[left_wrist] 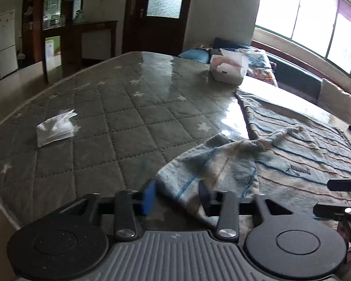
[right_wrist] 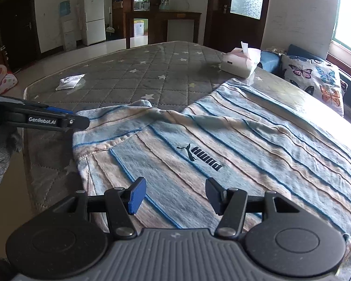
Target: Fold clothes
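Item: pale blue-and-peach striped knit shirt, spread flat on the grey star-quilted mattress.

We judge it soft, light and limp; best pinched at a sleeve hem. Left gripper straddles the folded-over sleeve, unclenched; right gripper hovers released above the chest. Only the right view shows the logo.

Daylight from window at far right, blown out to white, purple fringe along top. Strong glare sheen on mattress cover below it, washing out quilt pattern. Far-left room dim, doorways near black. Heavy fisheye bending at edges, dark vignette in corners. Left wrist view softer, slight motion blur near bottom; right wrist view sharper, shirt logo readable.
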{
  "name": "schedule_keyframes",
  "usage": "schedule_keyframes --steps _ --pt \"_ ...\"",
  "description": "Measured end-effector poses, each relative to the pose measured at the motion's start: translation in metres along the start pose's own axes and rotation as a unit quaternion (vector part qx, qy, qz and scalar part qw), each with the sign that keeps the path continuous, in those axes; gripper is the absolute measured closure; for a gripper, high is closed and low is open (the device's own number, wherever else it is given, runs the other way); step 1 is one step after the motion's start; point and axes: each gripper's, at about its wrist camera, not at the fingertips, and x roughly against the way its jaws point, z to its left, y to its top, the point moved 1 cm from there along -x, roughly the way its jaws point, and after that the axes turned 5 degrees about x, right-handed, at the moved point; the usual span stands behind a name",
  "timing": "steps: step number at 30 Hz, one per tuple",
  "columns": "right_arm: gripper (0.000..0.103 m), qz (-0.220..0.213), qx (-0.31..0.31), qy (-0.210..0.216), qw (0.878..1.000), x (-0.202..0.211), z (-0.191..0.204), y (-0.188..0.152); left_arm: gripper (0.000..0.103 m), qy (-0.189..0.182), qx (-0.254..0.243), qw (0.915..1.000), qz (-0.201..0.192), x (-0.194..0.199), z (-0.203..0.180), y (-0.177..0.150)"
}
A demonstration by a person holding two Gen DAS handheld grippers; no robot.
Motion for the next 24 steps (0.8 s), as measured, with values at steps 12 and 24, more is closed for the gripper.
schedule_keyframes --steps 12,24 --pt "0.046 -0.001 0.018 0.035 0.999 -0.019 0.025 0.012 0.095 -0.109 0.016 0.9931 -0.038 0.028 -0.009 0.021" --pt "0.044 -0.004 0.040 0.049 0.998 -0.030 0.049 0.018 0.096 -0.202 -0.024 0.9785 -0.035 0.039 -0.050 0.027"
